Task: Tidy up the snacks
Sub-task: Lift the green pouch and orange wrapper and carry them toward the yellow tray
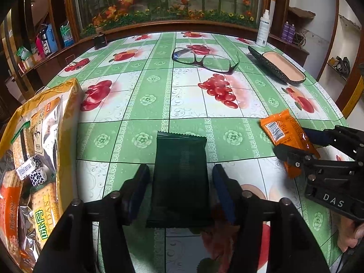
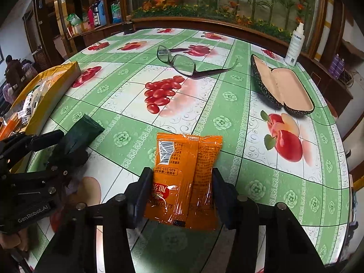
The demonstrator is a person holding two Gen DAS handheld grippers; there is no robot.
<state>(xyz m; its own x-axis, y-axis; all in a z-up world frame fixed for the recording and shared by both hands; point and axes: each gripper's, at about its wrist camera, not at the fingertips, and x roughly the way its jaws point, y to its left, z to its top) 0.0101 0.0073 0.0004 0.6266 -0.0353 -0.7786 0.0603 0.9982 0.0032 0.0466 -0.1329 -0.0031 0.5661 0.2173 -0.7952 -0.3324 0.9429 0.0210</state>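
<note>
A dark green snack packet (image 1: 180,177) lies between the fingers of my left gripper (image 1: 180,193); small gaps show on both sides, so the jaws look open around it. It also shows in the right wrist view (image 2: 78,140). An orange snack packet (image 2: 184,177) sits between the pads of my right gripper (image 2: 180,193), which press its sides; it also shows in the left wrist view (image 1: 286,136). A large yellow snack bag (image 1: 38,141) with several small packets inside lies at the table's left edge.
The table has a green fruit-print cloth (image 1: 145,104). Glasses (image 1: 204,60) lie at the far middle, an open glasses case (image 1: 279,68) at the far right, a white spray bottle (image 1: 264,28) behind it. A wooden ledge runs along the back.
</note>
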